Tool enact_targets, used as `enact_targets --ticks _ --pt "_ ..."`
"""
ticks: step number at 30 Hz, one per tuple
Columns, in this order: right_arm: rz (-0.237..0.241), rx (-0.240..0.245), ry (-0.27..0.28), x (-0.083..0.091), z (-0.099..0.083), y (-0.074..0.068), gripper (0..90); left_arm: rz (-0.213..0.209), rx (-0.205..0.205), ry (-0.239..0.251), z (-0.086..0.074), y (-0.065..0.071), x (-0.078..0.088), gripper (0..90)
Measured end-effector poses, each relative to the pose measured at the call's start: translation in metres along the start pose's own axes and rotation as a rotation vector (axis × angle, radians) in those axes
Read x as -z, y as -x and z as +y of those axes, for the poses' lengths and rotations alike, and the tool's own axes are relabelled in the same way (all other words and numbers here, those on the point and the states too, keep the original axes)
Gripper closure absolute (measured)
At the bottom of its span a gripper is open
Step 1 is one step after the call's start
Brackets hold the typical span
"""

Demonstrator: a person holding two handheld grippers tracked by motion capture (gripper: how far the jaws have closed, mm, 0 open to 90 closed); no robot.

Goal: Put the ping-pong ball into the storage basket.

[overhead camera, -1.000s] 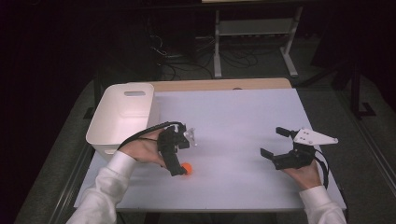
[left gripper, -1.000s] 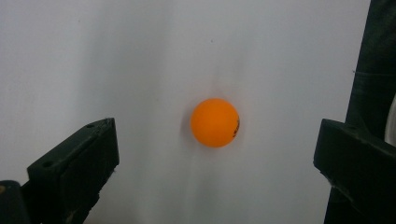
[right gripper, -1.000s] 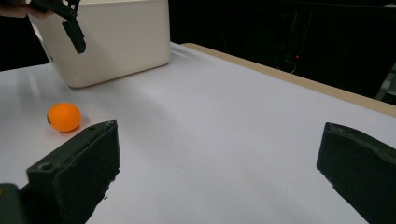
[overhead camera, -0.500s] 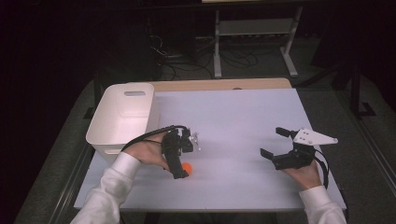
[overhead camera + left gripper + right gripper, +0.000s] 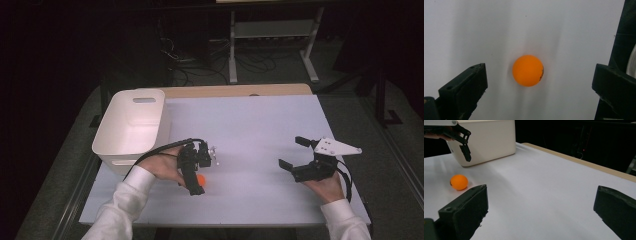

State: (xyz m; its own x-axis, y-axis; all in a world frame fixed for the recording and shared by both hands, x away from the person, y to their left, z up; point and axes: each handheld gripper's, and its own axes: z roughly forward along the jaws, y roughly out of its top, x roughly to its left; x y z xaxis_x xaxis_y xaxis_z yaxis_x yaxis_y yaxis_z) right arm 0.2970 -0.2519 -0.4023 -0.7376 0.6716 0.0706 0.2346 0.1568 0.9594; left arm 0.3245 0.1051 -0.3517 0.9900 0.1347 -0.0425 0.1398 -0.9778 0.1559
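Here the white surface carries everything, and the bin serves as the landmark: it sits at the far left corner of the surface, a white tub with a handle slot, and it looks empty as far as its inside can be seen. Just in front of the bin, toward the person, the left claw points down at the surface with its jaws spread wide and nothing between them but air. The ball, small and orange, lies on the surface directly below that claw, centred in the gap and touching neither jaw; being round, it has no long axis to line up with. So the coming move likely turns on a straight drop onto the ball and a close, with the bin right behind for the drop-off. The right claw hovers well to the right of the bin, also wide open and holding nothing, far from the ball; the left hand is clearly the nearer one.
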Motion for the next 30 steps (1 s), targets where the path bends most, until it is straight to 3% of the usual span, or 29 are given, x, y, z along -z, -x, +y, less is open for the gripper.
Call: enact_targets --ticks 9,30 --pt "0.002 -0.003 -0.007 0.000 0.000 0.000 0.0 -0.009 0.027 0.001 0.001 0.000 -0.008 0.0" --pt "0.005 -0.002 -0.008 0.000 0.000 0.000 0.0 -0.042 0.047 -0.004 -0.001 0.000 -0.025 0.0"
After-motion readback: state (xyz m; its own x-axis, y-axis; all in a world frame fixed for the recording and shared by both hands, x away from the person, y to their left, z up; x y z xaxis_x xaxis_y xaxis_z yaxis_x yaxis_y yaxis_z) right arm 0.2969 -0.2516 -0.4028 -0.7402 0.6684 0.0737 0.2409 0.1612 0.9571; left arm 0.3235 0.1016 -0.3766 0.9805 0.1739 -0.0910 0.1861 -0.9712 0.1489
